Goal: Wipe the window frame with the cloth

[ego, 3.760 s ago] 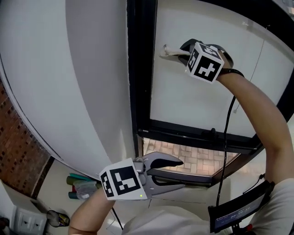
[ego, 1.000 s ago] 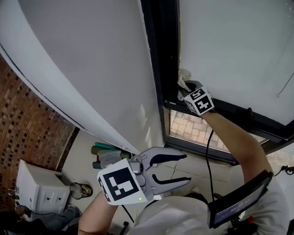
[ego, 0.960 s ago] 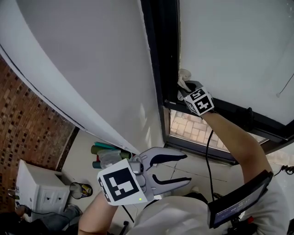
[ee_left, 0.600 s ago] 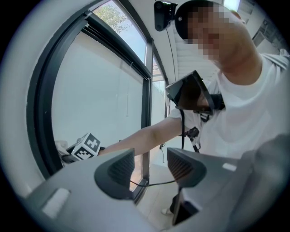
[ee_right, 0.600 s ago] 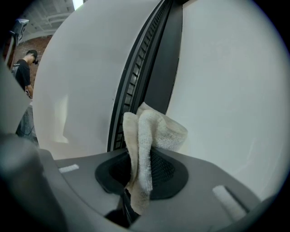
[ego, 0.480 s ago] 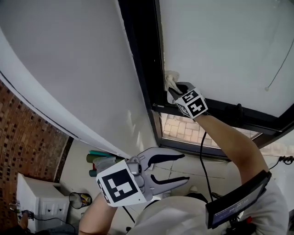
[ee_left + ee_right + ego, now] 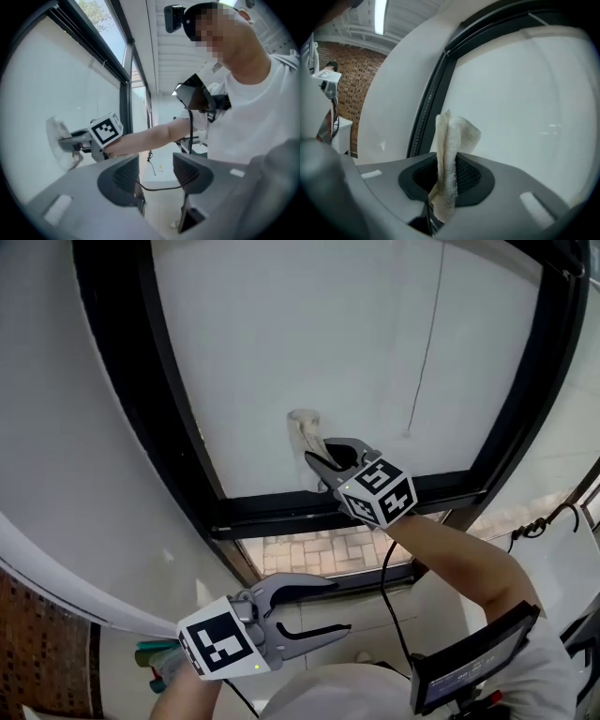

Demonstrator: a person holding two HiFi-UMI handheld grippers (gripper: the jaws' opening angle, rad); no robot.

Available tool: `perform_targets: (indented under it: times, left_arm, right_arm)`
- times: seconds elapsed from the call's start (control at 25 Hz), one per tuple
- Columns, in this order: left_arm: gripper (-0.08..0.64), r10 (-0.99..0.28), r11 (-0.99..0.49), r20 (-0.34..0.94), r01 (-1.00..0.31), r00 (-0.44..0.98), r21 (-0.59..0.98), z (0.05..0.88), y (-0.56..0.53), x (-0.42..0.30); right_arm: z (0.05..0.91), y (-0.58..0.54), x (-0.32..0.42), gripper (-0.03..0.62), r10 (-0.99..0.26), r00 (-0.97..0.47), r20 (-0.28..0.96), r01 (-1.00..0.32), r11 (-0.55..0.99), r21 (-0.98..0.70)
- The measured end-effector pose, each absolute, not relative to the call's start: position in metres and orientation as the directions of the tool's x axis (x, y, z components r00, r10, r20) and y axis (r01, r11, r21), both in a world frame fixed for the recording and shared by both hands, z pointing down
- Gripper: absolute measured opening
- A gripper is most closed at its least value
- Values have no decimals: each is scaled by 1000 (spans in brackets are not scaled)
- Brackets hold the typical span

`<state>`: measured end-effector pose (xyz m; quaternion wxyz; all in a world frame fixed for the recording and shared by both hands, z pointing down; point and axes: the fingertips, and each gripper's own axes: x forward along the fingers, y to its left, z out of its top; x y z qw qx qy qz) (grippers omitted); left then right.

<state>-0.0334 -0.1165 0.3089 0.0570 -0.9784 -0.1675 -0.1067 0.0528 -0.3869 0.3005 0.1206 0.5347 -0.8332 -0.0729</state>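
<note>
White cloth (image 7: 304,430), clamped in jaws of right hand-held gripper (image 7: 315,458)

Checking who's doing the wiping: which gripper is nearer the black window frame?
Right. The right gripper, shut on the cloth, sits just above the window frame bottom rail; the left gripper hangs open well below it.

Cream cloth (image 7: 303,430), black window frame (image 7: 142,381)
</note>
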Motion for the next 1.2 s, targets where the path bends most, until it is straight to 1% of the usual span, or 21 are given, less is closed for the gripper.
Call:
perform_targets:
  times: [0.2,0.36,0.48,0.68,0.84,0.96,1.08,1.2]
  left_arm:
    - [242,420,-893,215,443,882,-74,304,-99,0]
    - [242,514,-837,216,541,830,-87,297,-84,33]
    - [243,564,-800,217,592,797,-97,291,-76,54]
    - [242,591,-776,227,622,774,-103,285,-62,77]
    - [242,591,-779,220,620,776,-94,287,-58,92]
    - [242,582,-789,210,608,786,-90,288,-59,100]
    - [242,571,-798,206,596,795,-85,291,-60,104]
    - [243,565,-806,209,588,798,-67,296,-61,105]
  right_arm:
    - [250,-322,158,72,-969,-241,54,-931,247,269]
    - [202,-267,256,72,-998,-64,26,-943,69,326]
    - [159,-236,324,72,-998,65,-10,-929,-65,364]
    - [76,-215,415,72,-967,236,-95,-868,-253,428]
    - [3,-212,463,72,-932,327,-159,-821,-363,441]
    - [-33,-219,489,72,-905,390,-170,-782,-423,457]
    - [-43,-225,513,72,-877,456,-152,-753,-472,458]
    - [-31,-227,533,72,-854,506,-124,-737,-502,452]
